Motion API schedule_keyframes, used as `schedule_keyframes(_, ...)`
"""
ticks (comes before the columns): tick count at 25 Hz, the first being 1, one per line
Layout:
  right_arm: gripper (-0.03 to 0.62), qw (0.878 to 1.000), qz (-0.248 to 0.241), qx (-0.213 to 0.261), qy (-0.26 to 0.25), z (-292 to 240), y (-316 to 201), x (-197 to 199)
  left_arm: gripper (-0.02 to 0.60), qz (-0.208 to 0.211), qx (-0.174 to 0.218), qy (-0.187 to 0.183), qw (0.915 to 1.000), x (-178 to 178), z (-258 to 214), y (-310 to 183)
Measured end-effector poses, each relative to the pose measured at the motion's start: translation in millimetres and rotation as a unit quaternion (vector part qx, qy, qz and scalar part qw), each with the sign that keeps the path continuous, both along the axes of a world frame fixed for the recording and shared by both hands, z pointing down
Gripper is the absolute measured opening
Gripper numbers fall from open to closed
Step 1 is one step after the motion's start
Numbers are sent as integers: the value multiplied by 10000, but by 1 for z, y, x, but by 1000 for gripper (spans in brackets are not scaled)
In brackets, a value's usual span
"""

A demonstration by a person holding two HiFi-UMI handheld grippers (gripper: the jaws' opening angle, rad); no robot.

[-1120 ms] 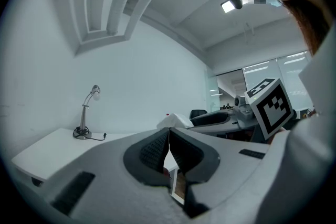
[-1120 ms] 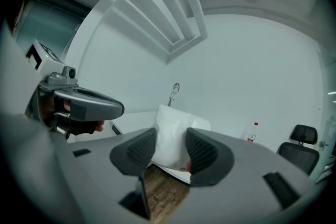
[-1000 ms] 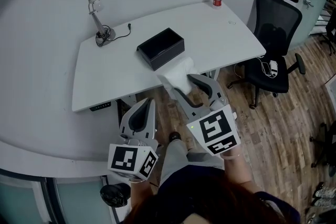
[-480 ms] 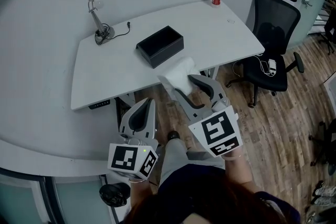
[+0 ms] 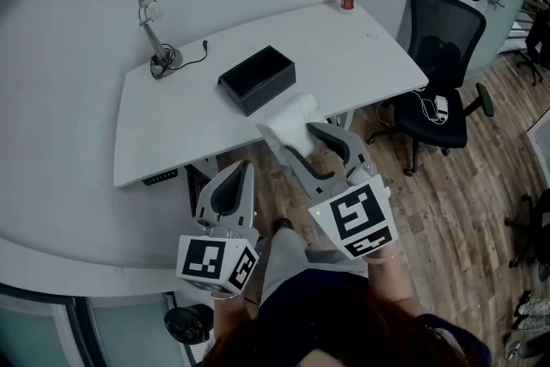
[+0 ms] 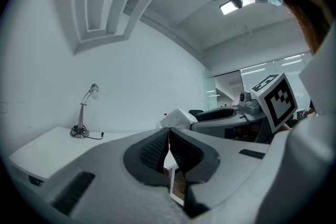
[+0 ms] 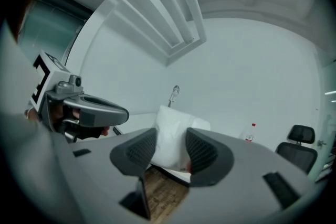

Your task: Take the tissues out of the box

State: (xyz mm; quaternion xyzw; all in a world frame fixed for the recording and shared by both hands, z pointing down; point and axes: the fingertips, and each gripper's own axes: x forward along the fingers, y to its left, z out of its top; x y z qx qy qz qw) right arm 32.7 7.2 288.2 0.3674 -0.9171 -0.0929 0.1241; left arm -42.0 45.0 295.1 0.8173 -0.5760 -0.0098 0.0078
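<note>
Right gripper (image 5: 301,137): your jaws are clamped on the white tissue wad (image 5: 290,118), held just past the desk's (image 5: 172,129) near edge.
Left gripper (image 5: 235,174): jaws together, nothing between them.
Box (image 5: 258,79): black, open-topped, on the desk, apart from the wad.
Done: this wad is out.
Left: the box interior looks dark and probably empty, but I can't confirm; you've yet to set the wad down.

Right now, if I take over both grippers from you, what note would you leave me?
Left gripper: shut, empty.
Right gripper: shut on the white tissues, held at the front edge of the table.
Black box: open on the table, apart from the tissues.
Done: this bundle is out of the box.
Left: set it down. I cannot tell if more are inside.
</note>
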Motion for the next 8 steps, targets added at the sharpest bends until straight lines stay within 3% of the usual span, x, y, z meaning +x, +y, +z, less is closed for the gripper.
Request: schedule_keyframes(8,192,10000,14,-23,11,0,-12,-4,21,45,-18,0,10000,-3,-1,-15)
